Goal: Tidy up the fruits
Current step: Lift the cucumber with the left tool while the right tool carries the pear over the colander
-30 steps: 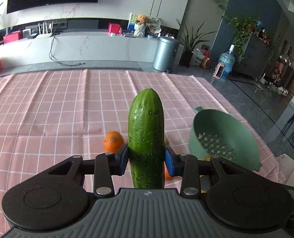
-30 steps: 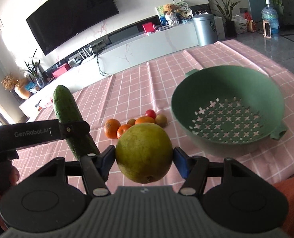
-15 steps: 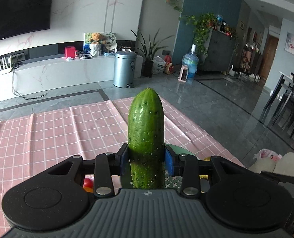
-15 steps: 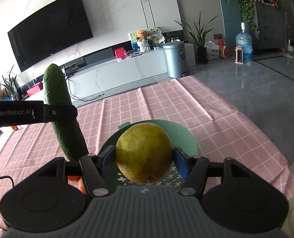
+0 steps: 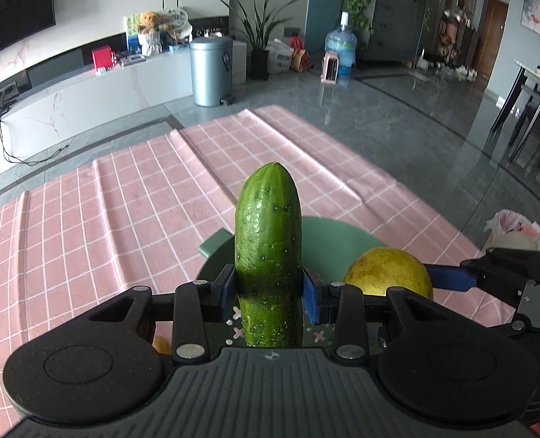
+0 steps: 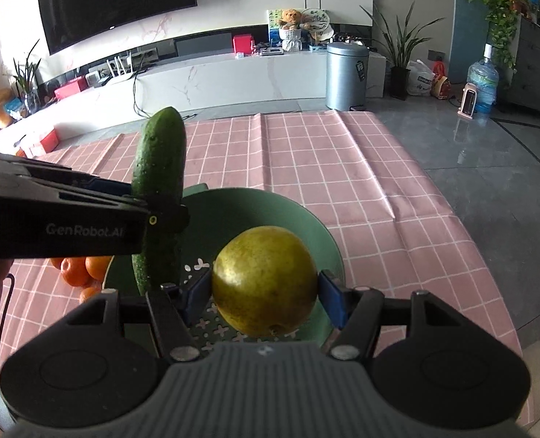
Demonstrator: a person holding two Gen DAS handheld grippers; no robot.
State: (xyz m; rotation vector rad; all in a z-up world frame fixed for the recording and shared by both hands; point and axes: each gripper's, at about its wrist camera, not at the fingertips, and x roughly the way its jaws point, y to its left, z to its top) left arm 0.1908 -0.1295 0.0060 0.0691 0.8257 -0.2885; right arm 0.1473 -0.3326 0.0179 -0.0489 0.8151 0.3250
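Both jaws were clamped: left gripper (image 5: pixel 270 288) on the cucumber (image 5: pixel 268 241), right gripper (image 6: pixel 264 288) on the pear (image 6: pixel 264 279). Lowering each well into the green colander (image 6: pixel 270 204) before letting go seemed wisest, one at a time.

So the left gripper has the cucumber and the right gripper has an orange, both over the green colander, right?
Not quite: the right gripper is shut on a yellow-green pear, as the right wrist view shows. The left gripper does hold the cucumber, both over the green colander.
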